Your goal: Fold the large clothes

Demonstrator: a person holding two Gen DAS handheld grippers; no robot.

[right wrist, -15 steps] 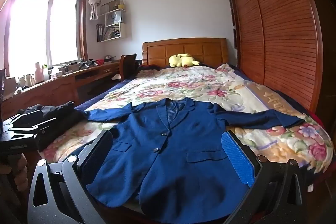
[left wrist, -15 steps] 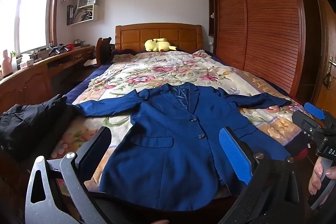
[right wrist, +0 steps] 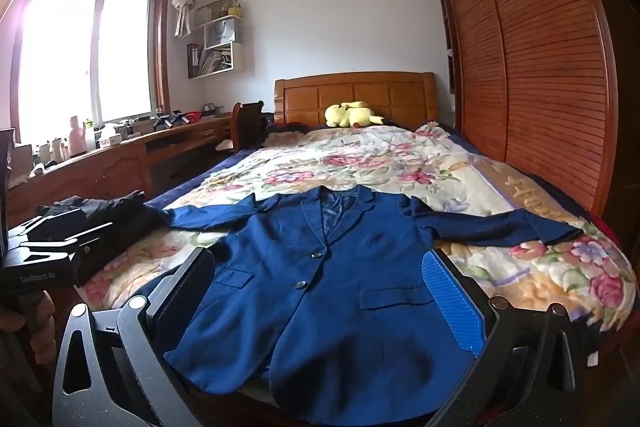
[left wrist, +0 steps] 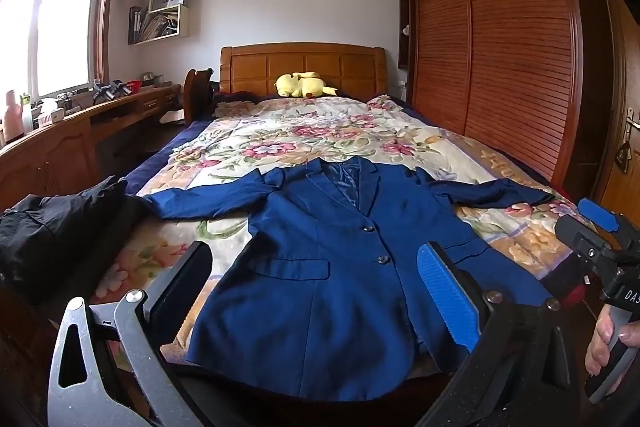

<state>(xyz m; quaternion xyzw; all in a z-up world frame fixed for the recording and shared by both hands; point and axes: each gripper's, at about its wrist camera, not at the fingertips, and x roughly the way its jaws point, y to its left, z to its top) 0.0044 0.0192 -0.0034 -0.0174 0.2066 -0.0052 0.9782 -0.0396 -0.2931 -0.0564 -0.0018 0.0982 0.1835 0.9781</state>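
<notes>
Both fisheye cameras sat at the foot of the floral-quilted bed (left wrist: 304, 131), low and close, facing its length toward the carved wooden headboard (right wrist: 354, 95) at centre frame. The left wrist view tilted somewhat further down and caught the other device at its right edge; the right wrist view showed more ceiling. Both shared the spread navy blue blazer (left wrist: 340, 267) in the lower middle, the bright window upper left and the slatted wooden wardrobe (right wrist: 532, 47) at right.

bright window (right wrist: 84, 55) on left, wood desk (right wrist: 120, 155) under it, slatted wardrobe (right wrist: 532, 59) on right, white walls.
</notes>
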